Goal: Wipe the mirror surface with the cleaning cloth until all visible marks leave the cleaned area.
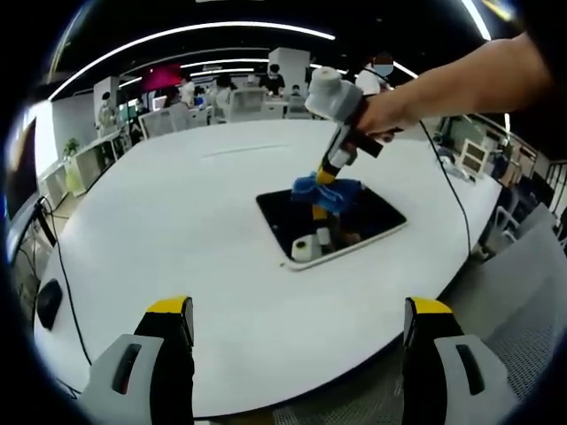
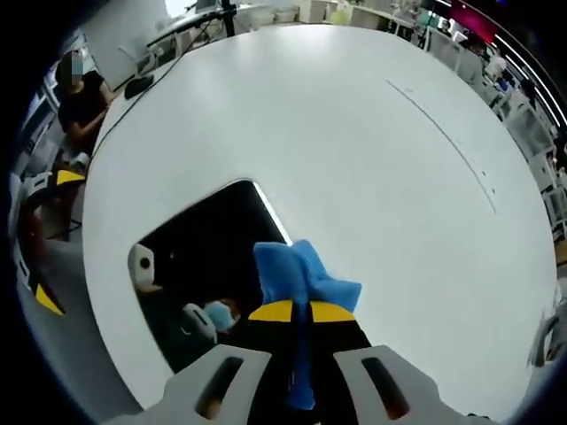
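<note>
we find the mirror flat on the white tabletop, the blue cloth pressed at its 3 o'clock edge. right tongs clamp the cloth; left tongs gape, holding nothing, off the tabletop's near edge.

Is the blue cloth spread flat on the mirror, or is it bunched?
Bunched. The blue cloth is pinched between the right gripper jaws and stands in folds against the mirror, not flat.

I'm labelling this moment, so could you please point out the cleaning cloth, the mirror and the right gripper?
cleaning cloth [image 2: 297, 270]: right gripper view, its blue fold above the jaws.
mirror [image 1: 376, 212]: left gripper view, dark glass near the right corner.
right gripper [image 2: 299, 312]: right gripper view, between its yellow fingertips.
</note>
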Motion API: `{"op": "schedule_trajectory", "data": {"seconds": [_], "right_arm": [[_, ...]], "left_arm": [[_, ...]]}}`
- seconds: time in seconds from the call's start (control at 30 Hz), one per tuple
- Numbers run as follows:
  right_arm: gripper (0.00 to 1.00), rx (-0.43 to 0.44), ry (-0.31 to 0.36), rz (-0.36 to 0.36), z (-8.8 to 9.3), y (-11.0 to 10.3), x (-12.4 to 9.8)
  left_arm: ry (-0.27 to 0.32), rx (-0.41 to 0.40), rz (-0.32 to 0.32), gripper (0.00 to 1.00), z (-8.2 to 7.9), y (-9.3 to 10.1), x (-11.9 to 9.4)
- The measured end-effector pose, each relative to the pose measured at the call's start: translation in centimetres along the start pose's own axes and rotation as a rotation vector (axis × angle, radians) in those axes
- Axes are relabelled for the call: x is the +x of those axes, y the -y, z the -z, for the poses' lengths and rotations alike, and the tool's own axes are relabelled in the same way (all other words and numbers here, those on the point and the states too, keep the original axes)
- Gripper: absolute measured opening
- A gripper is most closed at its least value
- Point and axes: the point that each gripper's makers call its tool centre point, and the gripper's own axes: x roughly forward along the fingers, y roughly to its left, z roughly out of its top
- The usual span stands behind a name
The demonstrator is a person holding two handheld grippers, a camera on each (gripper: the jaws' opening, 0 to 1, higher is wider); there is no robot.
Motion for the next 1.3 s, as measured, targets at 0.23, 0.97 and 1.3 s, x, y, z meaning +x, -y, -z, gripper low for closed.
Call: {"op": "schedule_trajectory", "data": {"seconds": [0.23, 0.97, 1.3], "right_arm": [[0.00, 0.006, -0.011, 0.009, 0.7, 0.6, -0.2], [0.00, 0.084, -0.027, 0.016, 3.1, 2.6, -0.6], [0.00, 0.056, -0.026, 0.127, 2.7, 2.7, -0.2]], "left_arm": [[-0.002, 0.004, 0.004, 0.99, 0.1, 0.0, 0.0], [-0.002, 0.005, 0.002, 0.99, 0.0, 0.0, 0.0], [0.002, 0.007, 0.001, 0.99, -0.1, 0.1, 0.1]]}}
